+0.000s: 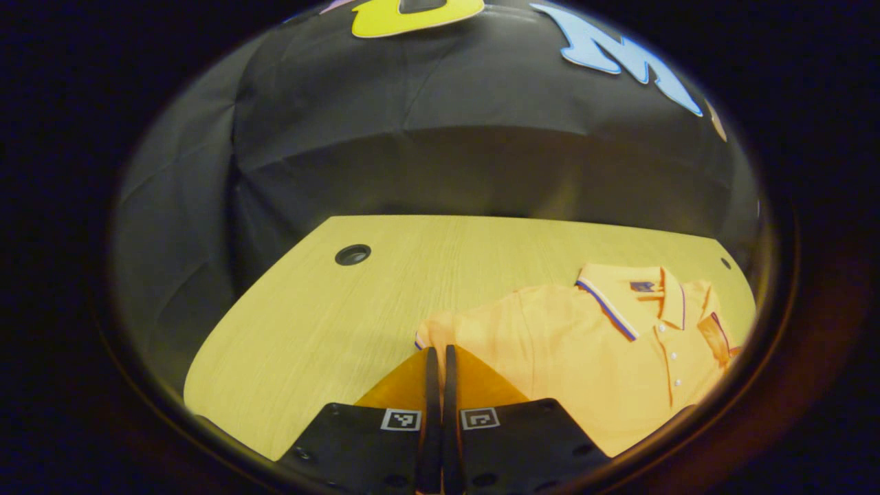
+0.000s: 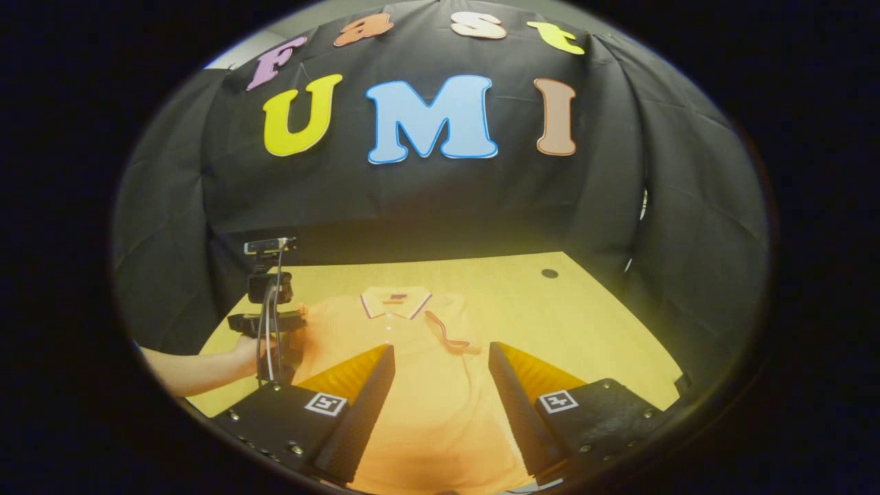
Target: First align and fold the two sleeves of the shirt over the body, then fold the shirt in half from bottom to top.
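Left gripper (image 1: pixel 440 354) appeared at 6 o'clock in the left gripper view with its two fingers pressed together, tips at the edge of the shirt's sleeve (image 1: pixel 440 328); whether any fabric was pinched between them could not be told. In the right gripper view that same gripper showed at 9 o'clock, held by a hand (image 2: pixel 249 349) with a bare forearm reaching in from the left edge, cables running down its upright body.

Right gripper (image 2: pixel 441 354) sat at 6 o'clock in its own view, fingers spread wide apart and above the shirt, nothing between them but the shirt's body farther off.

The shirt (image 2: pixel 419 385), an orange polo with a striped collar (image 2: pixel 395 301), lay flat on the table (image 2: pixel 584 309), front up, collar toward the booth wall at 12 o'clock. The sleeve on the viewer's right side lay folded inward over the chest, its striped cuff (image 2: pixel 447 337) lying just right of the button placket. In the left gripper view the shirt occupied the 4 o'clock area, collar at 3 o'clock, buttons visible along the placket (image 1: pixel 670 357), and the folded sleeve's cuff near the far right rim.

The table was pale wood with a round cable hole (image 1: pixel 353 254) at 10 o'clock in the left gripper view, and another hole (image 2: pixel 549 273) at 1 o'clock in the right gripper view. Black cloth (image 1: pixel 426 151) formed the wall behind the table.
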Tool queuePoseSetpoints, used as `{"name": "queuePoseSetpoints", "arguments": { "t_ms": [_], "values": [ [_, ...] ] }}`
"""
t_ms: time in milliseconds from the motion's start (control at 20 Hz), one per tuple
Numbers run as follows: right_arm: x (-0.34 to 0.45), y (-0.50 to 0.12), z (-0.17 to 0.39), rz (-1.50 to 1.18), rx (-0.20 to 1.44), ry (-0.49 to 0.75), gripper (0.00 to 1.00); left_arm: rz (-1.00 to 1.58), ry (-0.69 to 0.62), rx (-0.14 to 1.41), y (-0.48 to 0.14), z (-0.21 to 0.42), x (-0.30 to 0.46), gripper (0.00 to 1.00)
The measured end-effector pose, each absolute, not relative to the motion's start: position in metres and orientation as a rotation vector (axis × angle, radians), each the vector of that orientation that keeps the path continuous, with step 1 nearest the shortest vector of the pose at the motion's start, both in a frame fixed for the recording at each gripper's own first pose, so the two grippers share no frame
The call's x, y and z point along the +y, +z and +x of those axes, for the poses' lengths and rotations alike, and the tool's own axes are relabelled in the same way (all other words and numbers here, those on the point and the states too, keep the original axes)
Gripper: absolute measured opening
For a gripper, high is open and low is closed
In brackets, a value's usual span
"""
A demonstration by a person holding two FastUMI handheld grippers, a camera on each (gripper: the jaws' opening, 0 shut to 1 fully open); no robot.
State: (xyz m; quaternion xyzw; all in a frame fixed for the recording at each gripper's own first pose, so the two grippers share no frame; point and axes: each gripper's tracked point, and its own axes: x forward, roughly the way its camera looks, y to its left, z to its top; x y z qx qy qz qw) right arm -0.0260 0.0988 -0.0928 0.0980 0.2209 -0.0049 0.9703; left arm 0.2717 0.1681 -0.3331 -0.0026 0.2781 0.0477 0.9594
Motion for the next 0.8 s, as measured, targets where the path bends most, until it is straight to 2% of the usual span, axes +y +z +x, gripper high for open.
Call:
{"name": "queuePoseSetpoints", "arguments": {
  "t_ms": [300,800],
  "values": [
    [0.106,-0.103,-0.025,0.221,0.460,-0.037,0.86,-0.009,-0.014,0.500,-0.297,0.274,0.119,0.07],
    [0.098,-0.100,-0.028,0.162,0.450,-0.015,0.86,0.003,-0.105,0.560,-0.308,0.263,0.064,0.07]
  ]
}}
